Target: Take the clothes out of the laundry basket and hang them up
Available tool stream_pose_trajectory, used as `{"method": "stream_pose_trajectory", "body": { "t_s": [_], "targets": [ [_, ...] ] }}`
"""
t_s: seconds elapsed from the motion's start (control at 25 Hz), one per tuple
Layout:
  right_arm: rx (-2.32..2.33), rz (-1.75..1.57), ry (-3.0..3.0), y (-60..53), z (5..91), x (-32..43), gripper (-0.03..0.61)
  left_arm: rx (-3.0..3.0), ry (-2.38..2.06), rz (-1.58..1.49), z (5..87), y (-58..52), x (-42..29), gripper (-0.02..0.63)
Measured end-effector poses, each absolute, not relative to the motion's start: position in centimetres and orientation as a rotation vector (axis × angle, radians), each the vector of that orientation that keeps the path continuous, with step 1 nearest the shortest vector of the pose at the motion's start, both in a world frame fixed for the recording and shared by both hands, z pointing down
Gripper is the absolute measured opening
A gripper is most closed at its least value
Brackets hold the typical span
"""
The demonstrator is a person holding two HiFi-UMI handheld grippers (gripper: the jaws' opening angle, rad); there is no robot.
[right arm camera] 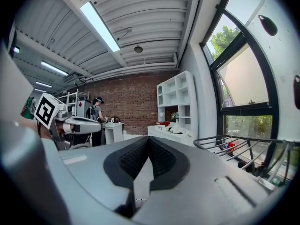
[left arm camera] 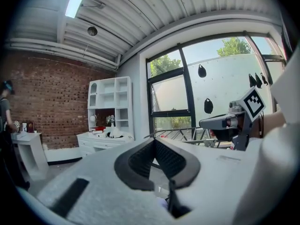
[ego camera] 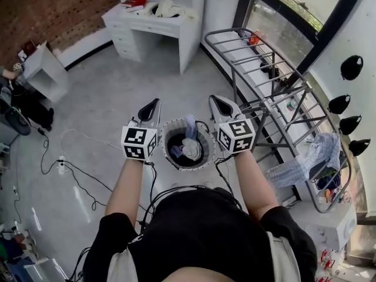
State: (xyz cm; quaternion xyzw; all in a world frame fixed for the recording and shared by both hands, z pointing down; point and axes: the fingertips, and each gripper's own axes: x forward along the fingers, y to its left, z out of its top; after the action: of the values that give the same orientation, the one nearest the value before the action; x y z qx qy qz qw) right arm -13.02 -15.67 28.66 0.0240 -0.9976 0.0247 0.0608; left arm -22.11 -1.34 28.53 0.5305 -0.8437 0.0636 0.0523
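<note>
Clothes [ego camera: 191, 148] bunched inside round laundry basket [ego camera: 166, 138], on floor [ego camera: 117, 93] right in front of you. Your left tongs [ego camera: 155, 103] just left of basket, right tongs [ego camera: 215, 99] just right of it, both pointing away from you. Both tongs pressed together, nothing between them. Drying rack [ego camera: 276, 93] stands right of basket, blue checked garment [ego camera: 308, 157] draped on its near end. White bench [ego camera: 150, 25] further off by wall. Cables [ego camera: 76, 172] trail across floor to your left.
</note>
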Motion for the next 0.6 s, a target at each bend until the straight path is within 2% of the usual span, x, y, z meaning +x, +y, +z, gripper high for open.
{"method": "stream_pose_trajectory", "body": {
  "t_s": [0.2, 0.48, 0.52, 0.56, 0.6],
  "targets": [
    [0.068, 0.085, -2.985, -15.4, 30.1, -13.9, 0.014, 1.614, -2.487, 0.041, 30.1, -0.9, -22.8, 0.006],
    [0.017, 0.072, -2.922, -15.3, 33.5, -14.5, 0.014, 1.524, -2.475, 0.058, 33.8, 0.4, -23.2, 0.006],
    [-0.019, 0.074, -2.916, -15.0, 34.0, -14.5, 0.015, 1.512, -2.463, 0.051, 34.5, 0.5, -23.3, 0.039],
    [-0.071, 0.09, -2.912, -14.5, 34.5, -14.5, 0.015, 1.501, -2.446, 0.04, 35.2, 0.6, -23.3, 0.122],
    [-0.126, 0.118, -2.902, -14.0, 35.2, -14.5, 0.127, 1.49, -2.43, 0.028, 35.9, 0.6, -23.4, 0.179]
  ]
}}
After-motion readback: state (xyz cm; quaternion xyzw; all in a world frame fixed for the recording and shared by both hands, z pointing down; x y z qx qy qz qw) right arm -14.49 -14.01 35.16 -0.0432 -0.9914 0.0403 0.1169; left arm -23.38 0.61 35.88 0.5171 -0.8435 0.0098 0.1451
